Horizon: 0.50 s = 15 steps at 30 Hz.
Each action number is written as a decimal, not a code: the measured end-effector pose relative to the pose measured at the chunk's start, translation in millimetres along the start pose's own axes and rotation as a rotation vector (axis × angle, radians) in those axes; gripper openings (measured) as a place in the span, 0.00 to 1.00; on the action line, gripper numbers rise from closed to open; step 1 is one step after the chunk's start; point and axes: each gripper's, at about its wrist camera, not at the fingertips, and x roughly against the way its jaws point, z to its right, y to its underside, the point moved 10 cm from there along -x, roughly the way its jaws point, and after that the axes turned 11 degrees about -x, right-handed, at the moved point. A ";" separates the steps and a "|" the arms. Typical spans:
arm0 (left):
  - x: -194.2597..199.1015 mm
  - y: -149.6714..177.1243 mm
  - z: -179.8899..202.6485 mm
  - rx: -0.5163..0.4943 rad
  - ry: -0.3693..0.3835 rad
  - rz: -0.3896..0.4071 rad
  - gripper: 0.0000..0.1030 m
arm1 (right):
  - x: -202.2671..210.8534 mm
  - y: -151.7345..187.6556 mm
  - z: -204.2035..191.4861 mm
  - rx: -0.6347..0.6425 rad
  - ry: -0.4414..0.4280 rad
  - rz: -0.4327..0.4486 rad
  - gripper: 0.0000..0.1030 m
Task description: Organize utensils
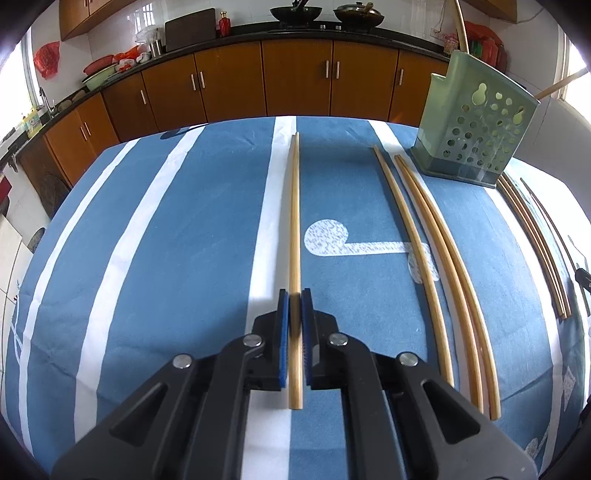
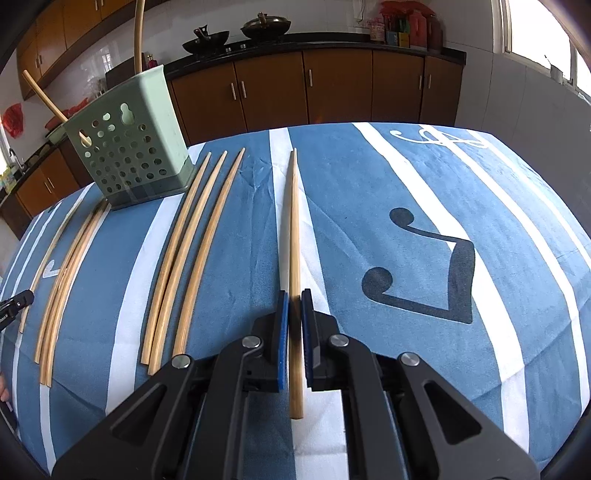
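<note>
In the left wrist view my left gripper (image 1: pixel 294 295) is shut on a long wooden chopstick (image 1: pixel 294 221) that points away over the blue striped tablecloth (image 1: pixel 184 258). In the right wrist view my right gripper (image 2: pixel 294 295) is shut on another wooden chopstick (image 2: pixel 293 229), which also points away from me. A pale green perforated holder (image 1: pixel 476 136) (image 2: pixel 129 155) stands at the far side of the table with two chopsticks (image 2: pixel 138 37) sticking out of its top. Whether either held chopstick touches the cloth I cannot tell.
Three loose chopsticks (image 1: pixel 428 258) (image 2: pixel 192 251) lie side by side in front of the holder, and several more (image 1: pixel 535 240) (image 2: pixel 66 277) lie beyond them. Brown kitchen cabinets (image 1: pixel 295 81) and a dark counter with woks (image 1: pixel 295 13) run behind the table.
</note>
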 end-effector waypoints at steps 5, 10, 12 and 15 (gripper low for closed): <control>17.0 -3.9 -4.2 0.002 -0.003 0.029 0.07 | 14.9 -11.5 3.8 -0.017 -0.017 0.038 0.07; 44.3 -18.6 -9.4 0.009 -0.006 0.094 0.07 | 33.1 -27.2 7.7 -0.042 -0.038 0.090 0.07; 54.4 -25.5 -11.0 0.012 -0.008 0.119 0.07 | 39.1 -32.7 8.2 -0.047 -0.041 0.109 0.07; 70.0 -36.5 -14.0 0.019 -0.012 0.157 0.07 | 49.5 -41.1 7.8 -0.050 -0.047 0.143 0.07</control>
